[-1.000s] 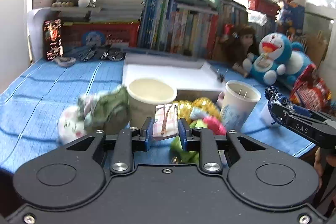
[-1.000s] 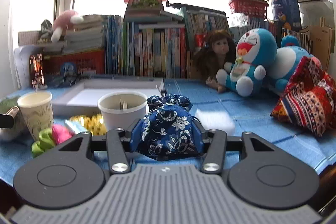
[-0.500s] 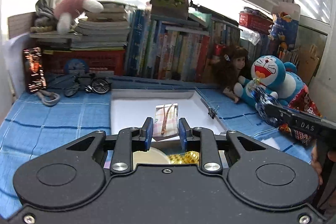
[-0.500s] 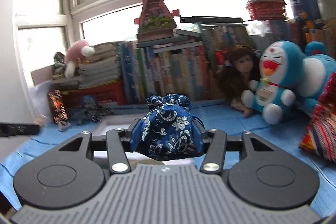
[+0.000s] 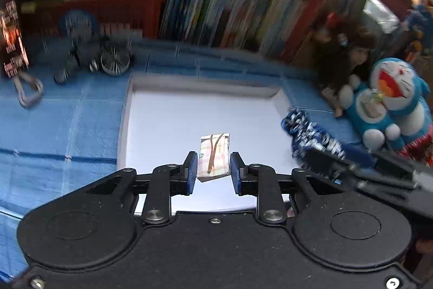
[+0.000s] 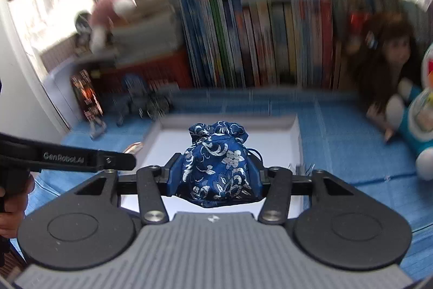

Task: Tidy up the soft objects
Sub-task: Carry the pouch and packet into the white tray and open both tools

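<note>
A small folded plaid packet (image 5: 213,155) sits pinched between the blue pads of the left gripper (image 5: 212,169), hanging over the white tray (image 5: 167,115). At its 3 o'clock the blue floral pouch (image 6: 217,167) is squeezed in the right gripper (image 6: 216,178), also above the tray. Blue cloth (image 5: 59,121) surrounds the tray; books (image 5: 243,7) stand at 12 o'clock, a Doraemon plush (image 5: 389,104) at 2 o'clock

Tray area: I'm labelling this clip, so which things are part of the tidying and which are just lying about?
In the job:
pouch in right gripper
packet in left gripper
tray

Lying about:
books
doll
blue plush
toy bicycle
</note>
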The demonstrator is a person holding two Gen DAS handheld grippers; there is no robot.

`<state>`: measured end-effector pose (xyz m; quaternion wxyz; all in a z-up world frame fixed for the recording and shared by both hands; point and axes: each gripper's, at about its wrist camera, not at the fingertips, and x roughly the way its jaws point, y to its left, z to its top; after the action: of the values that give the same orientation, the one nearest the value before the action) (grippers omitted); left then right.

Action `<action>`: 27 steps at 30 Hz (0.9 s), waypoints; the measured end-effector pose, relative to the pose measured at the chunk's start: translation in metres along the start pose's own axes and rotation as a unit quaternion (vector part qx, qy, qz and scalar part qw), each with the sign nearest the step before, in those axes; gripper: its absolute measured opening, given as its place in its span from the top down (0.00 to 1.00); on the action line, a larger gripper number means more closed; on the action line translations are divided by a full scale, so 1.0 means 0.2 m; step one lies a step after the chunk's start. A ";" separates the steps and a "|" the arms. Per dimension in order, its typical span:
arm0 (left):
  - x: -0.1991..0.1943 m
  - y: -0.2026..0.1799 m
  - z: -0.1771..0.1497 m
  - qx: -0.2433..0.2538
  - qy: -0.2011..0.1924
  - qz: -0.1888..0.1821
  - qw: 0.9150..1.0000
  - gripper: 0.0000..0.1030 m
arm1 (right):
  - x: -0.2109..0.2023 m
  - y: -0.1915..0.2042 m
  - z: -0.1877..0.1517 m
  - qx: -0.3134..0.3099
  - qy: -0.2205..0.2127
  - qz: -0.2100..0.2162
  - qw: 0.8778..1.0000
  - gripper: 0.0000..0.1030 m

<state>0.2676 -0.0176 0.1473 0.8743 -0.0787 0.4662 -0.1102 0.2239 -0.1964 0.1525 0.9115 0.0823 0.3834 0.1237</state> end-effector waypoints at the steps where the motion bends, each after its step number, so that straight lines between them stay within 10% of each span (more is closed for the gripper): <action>1: 0.06 0.00 0.02 0.000 0.009 0.004 1.000 0.76 | 0.05 -0.01 0.00 0.006 0.011 -0.002 1.000 0.47; 27: 0.64 0.07 0.02 -0.036 0.106 0.026 0.993 0.76 | 0.49 -0.12 0.00 0.046 0.124 -0.041 0.990 0.42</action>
<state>0.3418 -0.0381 0.0452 0.8189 -0.0861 0.5621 -0.0777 0.2949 -0.1918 0.0801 0.8566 0.0930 0.5015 0.0780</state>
